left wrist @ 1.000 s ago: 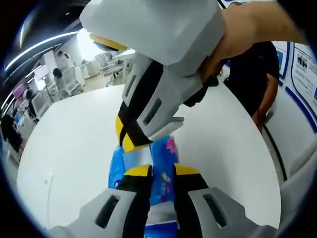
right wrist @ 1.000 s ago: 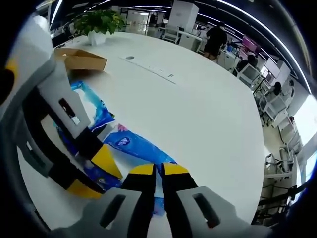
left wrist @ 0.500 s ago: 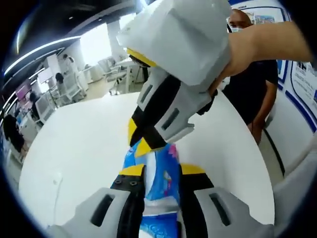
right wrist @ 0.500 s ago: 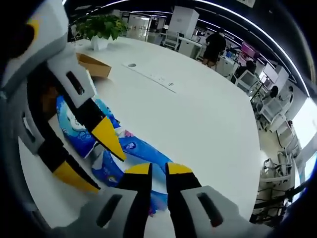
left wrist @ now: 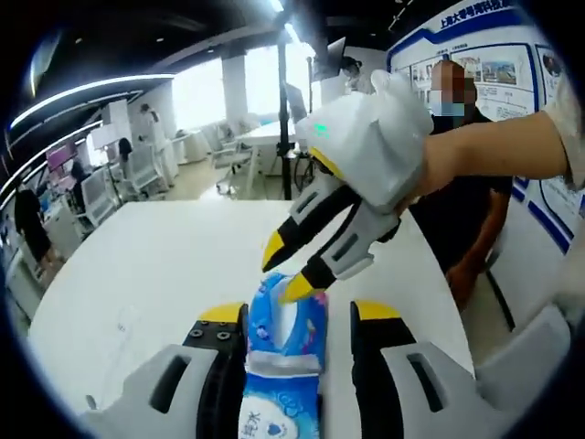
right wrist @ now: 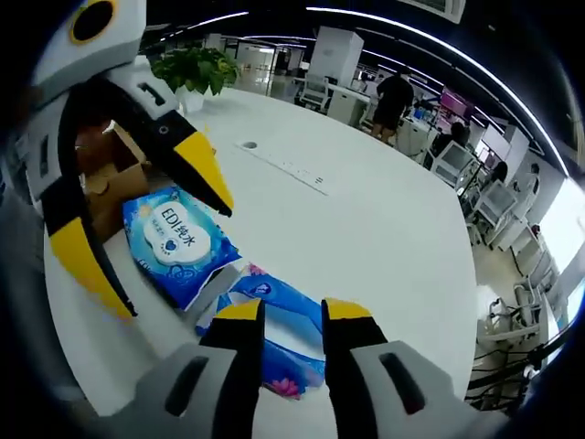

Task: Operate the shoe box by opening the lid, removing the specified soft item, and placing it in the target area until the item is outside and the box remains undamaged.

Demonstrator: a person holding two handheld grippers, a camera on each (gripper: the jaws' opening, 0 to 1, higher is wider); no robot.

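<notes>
Wet-wipe packs (right wrist: 183,242): two blue soft packs, flat on white table (right wrist: 366,219), beside open cardboard shoe box (right wrist: 110,178) | left gripper (left wrist: 300,315): jaws wide, straddling one pack | right gripper (right wrist: 291,311): jaws parted, over the pink-flowered pack (right wrist: 274,302).

— What changed with the left gripper (left wrist: 297,315)?
— Its jaws were pinched on the blue pack (left wrist: 285,352); now they stand spread either side of it.

— And the right gripper (right wrist: 291,313)?
— Also wider apart, and lifted back off the pack (right wrist: 224,283), which lies flat on the table (right wrist: 366,219).
</notes>
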